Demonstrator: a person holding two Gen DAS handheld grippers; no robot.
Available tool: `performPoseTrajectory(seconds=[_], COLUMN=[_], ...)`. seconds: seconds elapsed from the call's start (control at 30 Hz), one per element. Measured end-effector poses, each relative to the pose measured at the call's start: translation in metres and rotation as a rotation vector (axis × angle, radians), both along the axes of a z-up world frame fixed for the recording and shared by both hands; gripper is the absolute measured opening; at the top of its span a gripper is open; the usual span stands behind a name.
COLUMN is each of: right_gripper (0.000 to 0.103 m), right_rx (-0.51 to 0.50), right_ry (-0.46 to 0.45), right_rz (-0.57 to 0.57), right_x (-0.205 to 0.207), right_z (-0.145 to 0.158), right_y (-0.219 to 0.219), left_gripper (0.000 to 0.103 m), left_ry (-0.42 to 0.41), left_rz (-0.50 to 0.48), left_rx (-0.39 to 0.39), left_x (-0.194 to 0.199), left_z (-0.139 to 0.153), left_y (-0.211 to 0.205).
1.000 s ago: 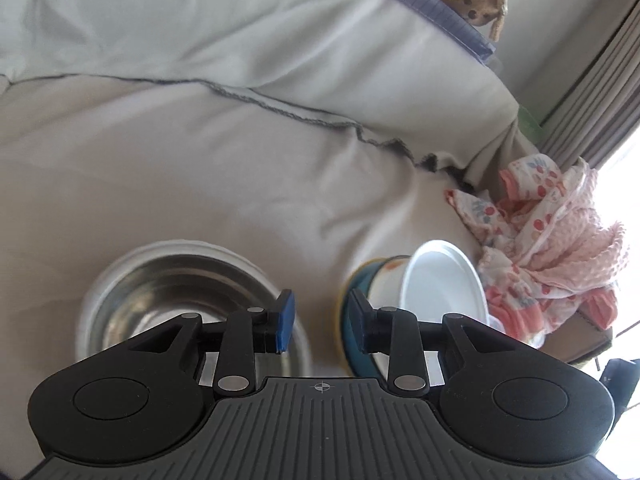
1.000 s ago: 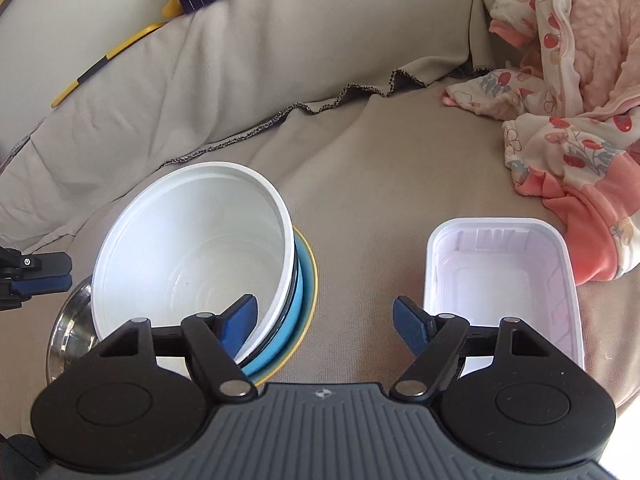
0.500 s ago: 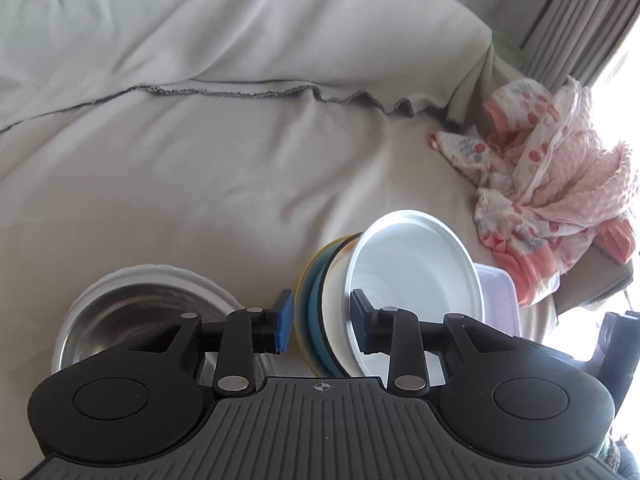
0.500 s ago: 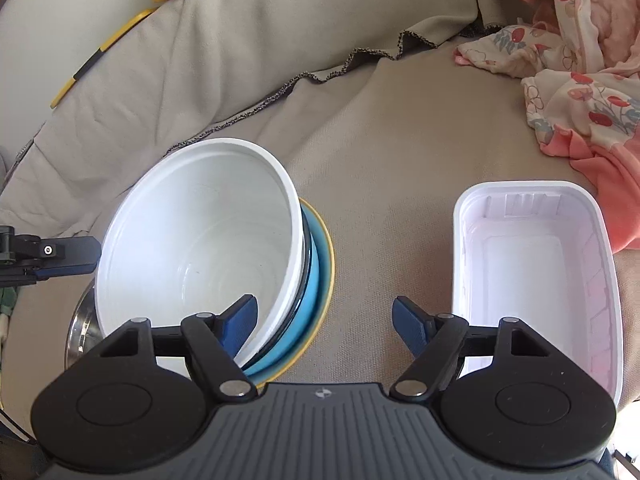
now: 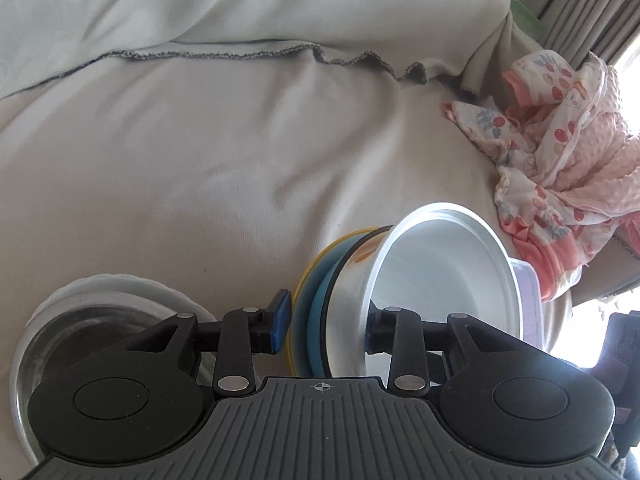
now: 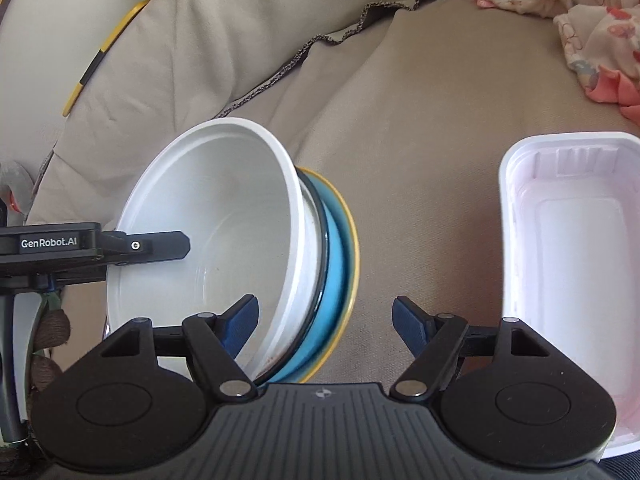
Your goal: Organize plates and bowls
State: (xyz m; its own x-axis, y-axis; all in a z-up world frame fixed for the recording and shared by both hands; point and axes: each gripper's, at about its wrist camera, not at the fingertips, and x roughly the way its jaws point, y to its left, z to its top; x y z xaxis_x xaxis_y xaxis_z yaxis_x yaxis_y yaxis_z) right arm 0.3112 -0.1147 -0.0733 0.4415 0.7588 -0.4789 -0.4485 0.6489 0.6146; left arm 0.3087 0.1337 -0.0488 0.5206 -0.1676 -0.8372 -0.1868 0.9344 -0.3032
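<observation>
A tilted stack stands on the beige sofa cover: a white plastic bowl (image 5: 444, 276) (image 6: 208, 240) nested in a white enamel bowl (image 5: 356, 280) on a blue plate with a yellow rim (image 5: 308, 300) (image 6: 340, 264). My left gripper (image 5: 324, 328) is open and straddles the near edge of the stack, one finger outside the plate, the other inside the white bowl; it also shows in the right wrist view (image 6: 160, 245). My right gripper (image 6: 324, 324) is open around the stack's right edge. A steel bowl (image 5: 80, 332) sits at the lower left.
A white rectangular plastic tray (image 6: 568, 264) lies right of the stack. Crumpled pink patterned clothes (image 5: 560, 152) lie at the back right. The sofa backrest (image 5: 240, 8) rises behind.
My left gripper has moved right from the steel bowl and opened wider, so its fingers now straddle the stack. My right gripper has moved closer to the stack.
</observation>
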Motion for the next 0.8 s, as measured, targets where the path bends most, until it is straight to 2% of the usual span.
performPoseTrajectory(seconds=[0.17,0.27,0.4,0.53,0.6,0.67,0.8], right_gripper=[0.075,0.075,0.071,0.071,0.071,0.071,0.071], right_rx=[0.0,-0.02,0.043,0.025,0.019,0.014,0.021], right_ry=[0.028,0.024,0.099,0.083,0.076,0.069,0.098], right_rz=[0.04,0.041,0.076,0.069,0.068,0.08,0.108], right_x=[0.008,0.011,0.015,0.012,0.01,0.009,0.01], right_z=[-0.004,-0.002,-0.002,0.002,0.003,0.003,0.001], right_y=[0.014,0.02,0.024,0.031,0.032,0.033,0.028], left_gripper=[0.045,0.041,0.043,0.043,0.043,0.043,0.043], left_ry=[-0.031,-0.086,-0.079,-0.08,-0.077,-0.062,-0.038], left_rz=[-0.018,-0.018,-0.041,0.011,0.019,0.018,0.016], left_rx=[0.022,-0.058,-0.097,-0.189,-0.184,-0.144,-0.108], left_x=[-0.003,-0.01,-0.008,-0.01,-0.013,-0.015,-0.023], left_z=[-0.017,-0.024,-0.023,-0.031,-0.03,-0.027,-0.024], left_y=[-0.001,0.004,0.008,0.02,0.018,0.011,-0.001])
